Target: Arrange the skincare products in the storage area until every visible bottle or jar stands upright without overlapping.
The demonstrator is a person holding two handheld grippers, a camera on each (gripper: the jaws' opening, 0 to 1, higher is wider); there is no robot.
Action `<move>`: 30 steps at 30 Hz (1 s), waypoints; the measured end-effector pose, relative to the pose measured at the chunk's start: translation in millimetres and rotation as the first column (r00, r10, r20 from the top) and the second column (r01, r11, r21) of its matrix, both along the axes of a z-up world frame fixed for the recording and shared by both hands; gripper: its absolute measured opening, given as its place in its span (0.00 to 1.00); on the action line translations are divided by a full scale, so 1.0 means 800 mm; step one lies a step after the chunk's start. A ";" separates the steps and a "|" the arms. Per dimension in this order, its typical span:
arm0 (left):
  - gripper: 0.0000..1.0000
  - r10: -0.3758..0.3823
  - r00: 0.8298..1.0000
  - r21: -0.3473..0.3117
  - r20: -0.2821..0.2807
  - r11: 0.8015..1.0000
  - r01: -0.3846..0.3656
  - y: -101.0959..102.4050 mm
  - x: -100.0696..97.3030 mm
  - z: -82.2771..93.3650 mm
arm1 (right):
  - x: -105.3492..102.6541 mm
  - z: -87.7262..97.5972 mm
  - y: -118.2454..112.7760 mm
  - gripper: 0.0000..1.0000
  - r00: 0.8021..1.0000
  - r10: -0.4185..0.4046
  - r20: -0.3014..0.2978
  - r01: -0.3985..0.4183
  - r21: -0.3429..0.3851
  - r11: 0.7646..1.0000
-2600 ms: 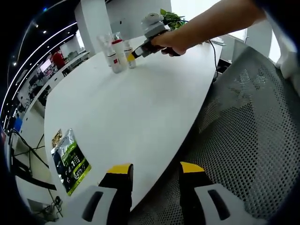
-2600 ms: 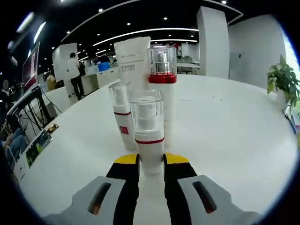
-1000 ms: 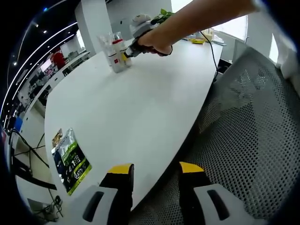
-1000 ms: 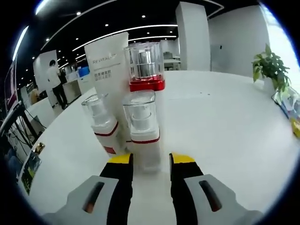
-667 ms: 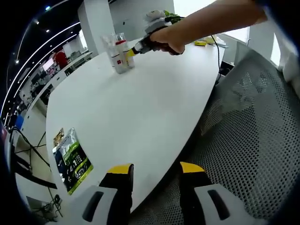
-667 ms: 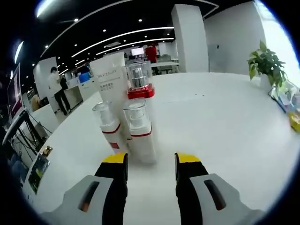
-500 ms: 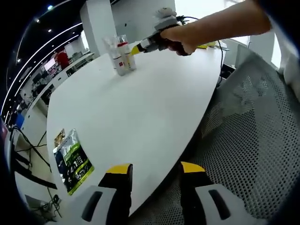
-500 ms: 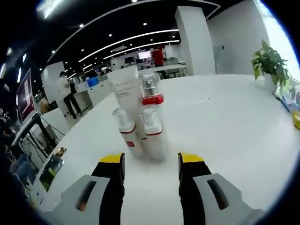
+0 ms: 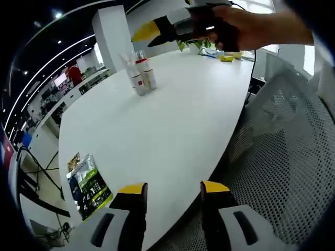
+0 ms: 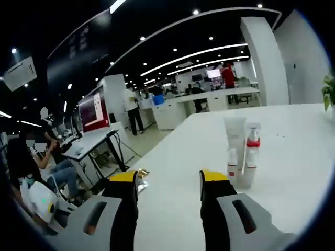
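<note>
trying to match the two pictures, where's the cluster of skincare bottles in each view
Left gripper view: the cluster of skincare bottles stands upright at upper left of centre, far across the white table, below the right hand-held gripper.
Right gripper view: the cluster stands right of centre, just beyond the right jaw tip.
Shared landmark: the tall white tube at the cluster's back.

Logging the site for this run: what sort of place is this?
Most likely an open-plan office: rows of desks with seated people, linear ceiling lights, and a large white meeting table beside a grey mesh chair.

Both views toward distant bottles point(image 9: 140, 78)
</note>
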State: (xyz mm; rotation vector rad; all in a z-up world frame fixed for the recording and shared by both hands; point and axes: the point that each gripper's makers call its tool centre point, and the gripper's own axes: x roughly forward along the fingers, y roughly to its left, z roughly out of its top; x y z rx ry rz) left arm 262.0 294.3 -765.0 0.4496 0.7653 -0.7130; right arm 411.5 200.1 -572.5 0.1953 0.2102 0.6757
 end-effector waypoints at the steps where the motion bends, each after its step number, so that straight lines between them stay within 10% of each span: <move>1: 0.41 0.003 1.000 -0.001 0.009 1.000 -0.003 0.001 0.001 0.002 | -0.002 0.009 0.008 0.45 1.000 0.011 0.002 -0.011 0.014 1.000; 12: 0.42 -0.002 0.999 -0.023 0.045 1.000 0.003 -0.003 0.006 0.012 | -0.052 -0.005 0.019 0.36 0.994 0.109 0.003 -0.108 -0.058 0.992; 30: 0.54 0.057 0.994 -0.156 0.088 0.987 -0.043 -0.013 0.023 0.046 | -0.129 -0.062 -0.020 0.83 0.984 0.117 -0.136 -0.126 -0.064 0.990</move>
